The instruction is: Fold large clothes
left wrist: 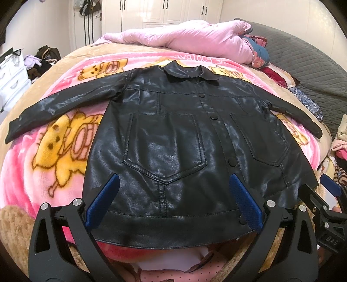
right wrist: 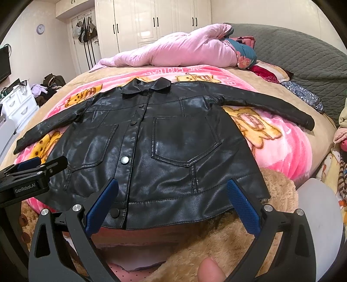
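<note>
Bed blanket [left wrist: 65, 138] under jacket [left wrist: 173, 141]; right gripper [left wrist: 321, 188] mostly cut off.

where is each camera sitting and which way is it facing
Left wrist: on the left gripper at the bed's near edge, facing the wardrobe across the black jacket; its jaws stand open over the hem, and the right gripper shows alongside.
Right wrist: on the right gripper, same heading; open jaws, the left gripper and a fingertip show.
Shared: jacket, pink blanket, pink quilt, wardrobe.
</note>
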`<state>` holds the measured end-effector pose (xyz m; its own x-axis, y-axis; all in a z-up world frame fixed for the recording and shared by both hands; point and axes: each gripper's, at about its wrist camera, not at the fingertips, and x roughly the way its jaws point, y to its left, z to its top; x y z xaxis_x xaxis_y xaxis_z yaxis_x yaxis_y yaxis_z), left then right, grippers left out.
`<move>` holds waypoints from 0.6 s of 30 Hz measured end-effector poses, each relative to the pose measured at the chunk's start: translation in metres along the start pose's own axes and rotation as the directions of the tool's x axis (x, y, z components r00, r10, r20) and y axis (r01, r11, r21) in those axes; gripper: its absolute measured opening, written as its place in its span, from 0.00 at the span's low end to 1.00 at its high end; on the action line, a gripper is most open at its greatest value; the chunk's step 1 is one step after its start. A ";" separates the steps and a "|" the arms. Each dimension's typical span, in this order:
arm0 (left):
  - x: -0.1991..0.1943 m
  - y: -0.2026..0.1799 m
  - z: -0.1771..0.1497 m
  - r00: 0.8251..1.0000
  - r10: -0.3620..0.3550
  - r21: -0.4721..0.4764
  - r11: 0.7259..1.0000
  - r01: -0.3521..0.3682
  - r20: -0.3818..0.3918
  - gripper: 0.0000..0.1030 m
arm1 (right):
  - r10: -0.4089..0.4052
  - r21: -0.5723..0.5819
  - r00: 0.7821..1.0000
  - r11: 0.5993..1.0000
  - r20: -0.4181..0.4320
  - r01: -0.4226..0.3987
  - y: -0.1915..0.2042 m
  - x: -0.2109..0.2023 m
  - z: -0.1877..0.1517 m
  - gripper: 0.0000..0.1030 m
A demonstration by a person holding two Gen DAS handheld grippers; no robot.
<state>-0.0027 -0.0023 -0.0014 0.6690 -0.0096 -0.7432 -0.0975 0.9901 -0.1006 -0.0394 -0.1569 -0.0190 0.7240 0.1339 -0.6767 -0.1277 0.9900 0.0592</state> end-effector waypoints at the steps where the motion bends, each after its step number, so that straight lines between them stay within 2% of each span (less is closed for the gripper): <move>1: 0.000 0.000 0.000 1.000 0.000 0.000 1.000 0.000 0.000 0.92 | 0.002 0.002 1.000 1.000 0.000 -0.002 0.000 0.000 0.000 0.96; 18: -0.001 0.001 0.001 1.000 -0.006 0.007 1.000 0.006 -0.004 0.92 | -0.003 -0.003 1.000 1.000 0.000 0.003 0.000 0.000 0.000 0.96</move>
<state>-0.0026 -0.0013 -0.0002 0.6669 -0.0158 -0.7449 -0.0886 0.9910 -0.1003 -0.0396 -0.1568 -0.0191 0.7245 0.1312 -0.6767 -0.1277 0.9903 0.0554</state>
